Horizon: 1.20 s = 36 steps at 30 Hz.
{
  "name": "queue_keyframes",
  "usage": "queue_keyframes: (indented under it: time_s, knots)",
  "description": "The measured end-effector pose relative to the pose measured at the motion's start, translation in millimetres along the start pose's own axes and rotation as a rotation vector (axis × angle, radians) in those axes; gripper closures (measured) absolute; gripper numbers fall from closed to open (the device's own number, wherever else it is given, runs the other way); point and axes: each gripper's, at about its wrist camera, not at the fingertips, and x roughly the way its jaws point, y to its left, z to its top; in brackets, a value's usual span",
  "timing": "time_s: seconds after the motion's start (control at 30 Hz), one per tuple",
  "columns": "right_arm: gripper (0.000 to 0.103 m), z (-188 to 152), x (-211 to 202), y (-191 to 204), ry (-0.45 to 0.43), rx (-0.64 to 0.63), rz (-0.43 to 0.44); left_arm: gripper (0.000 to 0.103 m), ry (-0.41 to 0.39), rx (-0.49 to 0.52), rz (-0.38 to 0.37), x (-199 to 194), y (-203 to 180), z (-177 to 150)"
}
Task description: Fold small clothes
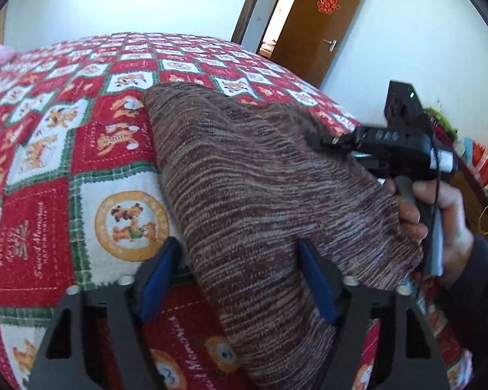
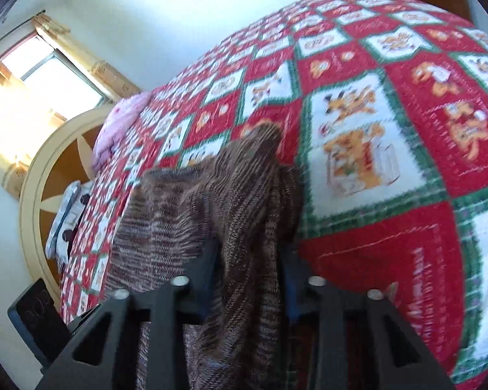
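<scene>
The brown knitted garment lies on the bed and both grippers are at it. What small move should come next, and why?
Probably close the left gripper on the edge of the brown knitted garment. Its blue pads stand on either side of that edge without pressing it, while the right gripper already pinches a bunched fold. With both ends held, the fold across the quilt can be carried evenly.

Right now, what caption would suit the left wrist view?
Left claw straddling a brown knitted garment on a red patchwork bedspread, right claw pinching its far side.
</scene>
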Motion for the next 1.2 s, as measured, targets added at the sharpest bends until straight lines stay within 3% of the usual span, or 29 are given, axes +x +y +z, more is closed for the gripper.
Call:
queue_keyframes:
  time_s: [0.03, 0.1, 0.13, 0.27, 0.47, 0.7, 1.2]
  knots:
    - [0.075, 0.0, 0.2, 1.7, 0.002, -0.009, -0.007, 0.047, 0.001, -0.009, -0.021, 0.2, 0.1, -0.5]
    - [0.079, -1.4, -1.4, 10.2, 0.003, -0.035, -0.032, 0.054, -0.001, -0.01, -0.021, -0.7, -1.5, -0.7]
    - [0.081, -3.0, -3.0, 15.3, -0.001, -0.052, -0.051, 0.064, -0.001, -0.008, -0.032, -2.2, -3.0, -0.7]
    - [0.082, -7.7, -12.5, 37.8, -0.034, -0.105, -0.077, 0.075, 0.011, -0.062, -0.031, -9.7, -3.5, 4.5]
    - [0.083, -11.9, -31.2, 60.6, -0.071, -0.113, -0.021, 0.077, -0.02, -0.073, -0.022, -39.6, -6.5, 10.7]
    - [0.084, -27.6, -32.2, 101.7, -0.074, -0.118, 0.074, 0.077, -0.1, -0.058, 0.016, -100.7, 9.0, 10.0]
    - [0.084, -63.6, 16.0, 222.0, -0.008, -0.216, 0.25, 0.077, -0.2, -0.086, 0.169, -200.2, 65.0, -23.2]
